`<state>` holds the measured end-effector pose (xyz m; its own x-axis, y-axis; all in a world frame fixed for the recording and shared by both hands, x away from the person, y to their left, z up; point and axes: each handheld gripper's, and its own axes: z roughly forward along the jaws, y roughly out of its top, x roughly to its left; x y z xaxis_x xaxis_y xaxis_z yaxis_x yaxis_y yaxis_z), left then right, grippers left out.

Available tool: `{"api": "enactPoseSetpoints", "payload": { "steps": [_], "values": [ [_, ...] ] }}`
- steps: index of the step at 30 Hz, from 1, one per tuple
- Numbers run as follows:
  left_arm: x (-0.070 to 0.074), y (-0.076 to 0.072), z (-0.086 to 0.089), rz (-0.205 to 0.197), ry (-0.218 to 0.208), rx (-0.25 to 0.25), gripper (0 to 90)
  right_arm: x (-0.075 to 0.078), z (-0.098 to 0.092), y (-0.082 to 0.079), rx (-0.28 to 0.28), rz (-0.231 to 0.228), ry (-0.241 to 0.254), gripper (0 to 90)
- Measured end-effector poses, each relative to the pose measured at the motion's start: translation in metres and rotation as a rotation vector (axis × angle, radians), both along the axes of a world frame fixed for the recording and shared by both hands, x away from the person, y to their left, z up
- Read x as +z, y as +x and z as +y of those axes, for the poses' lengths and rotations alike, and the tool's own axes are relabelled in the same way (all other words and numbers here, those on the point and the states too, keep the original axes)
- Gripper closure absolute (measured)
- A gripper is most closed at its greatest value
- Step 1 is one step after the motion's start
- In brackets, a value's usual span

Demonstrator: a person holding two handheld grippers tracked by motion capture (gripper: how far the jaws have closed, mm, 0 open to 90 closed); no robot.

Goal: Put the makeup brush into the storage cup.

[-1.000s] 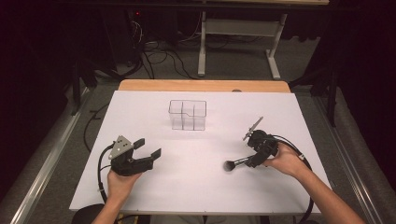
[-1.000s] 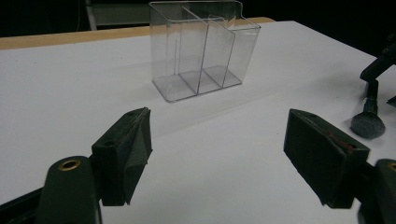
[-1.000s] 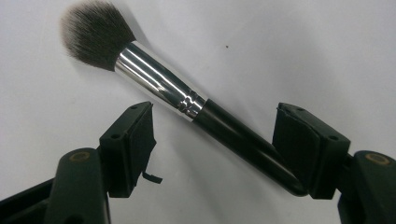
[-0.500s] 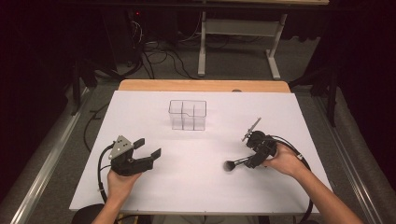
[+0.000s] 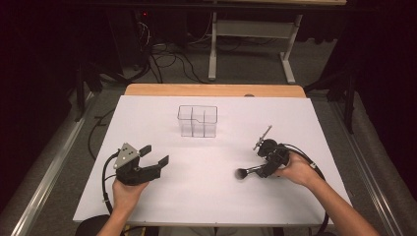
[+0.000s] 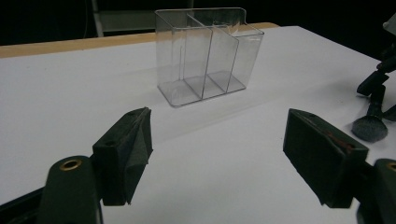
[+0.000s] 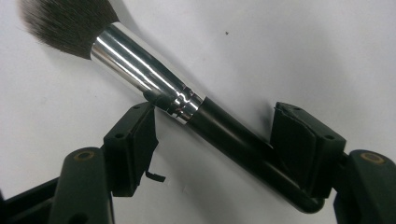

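A makeup brush (image 5: 248,170) with a black handle, a silver ferrule and a dark bristle head lies on the white table (image 5: 206,196), right of the middle. My right gripper (image 5: 265,164) is down over the brush (image 7: 144,70), which lies slantwise between its jaws. The jaws have just been closing but still stand apart, with the left pad's tip at the ferrule. My left gripper (image 5: 156,154) is held open at the left, nothing between its pads (image 6: 130,149). A clear three-part organizer (image 5: 197,121) stands upright at mid-table.
A thin grey stick-like tool (image 5: 262,137) lies just beyond the right gripper. The left gripper view has the organizer (image 6: 205,51) ahead and the brush head (image 6: 370,128) at its right edge. A wooden strip (image 5: 211,90) borders the table's far side.
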<state>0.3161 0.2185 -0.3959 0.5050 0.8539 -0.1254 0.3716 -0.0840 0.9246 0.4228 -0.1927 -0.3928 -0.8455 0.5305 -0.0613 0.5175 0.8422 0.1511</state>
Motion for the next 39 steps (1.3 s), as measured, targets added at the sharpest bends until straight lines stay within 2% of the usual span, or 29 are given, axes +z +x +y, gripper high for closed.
{"api": "enactPoseSetpoints", "payload": {
  "steps": [22, 31, 39],
  "values": [
    [0.0005, -0.0015, 0.0002, -0.003, 0.000, 0.001, 24.0, -0.0012, -0.0001, 0.0013, -0.025, 0.008, 0.004, 40.5],
    [0.0003, -0.0010, -0.0003, 0.000, 0.003, 0.000, 24.0, 0.0000, -0.0008, 0.0001, -0.056, 0.007, 0.002, 48.6],
    [-0.0001, -0.0005, -0.0014, 0.002, 0.006, -0.004, 24.0, 0.0009, -0.0013, -0.0014, -0.056, 0.002, 0.001, 57.2]
  ]
}}
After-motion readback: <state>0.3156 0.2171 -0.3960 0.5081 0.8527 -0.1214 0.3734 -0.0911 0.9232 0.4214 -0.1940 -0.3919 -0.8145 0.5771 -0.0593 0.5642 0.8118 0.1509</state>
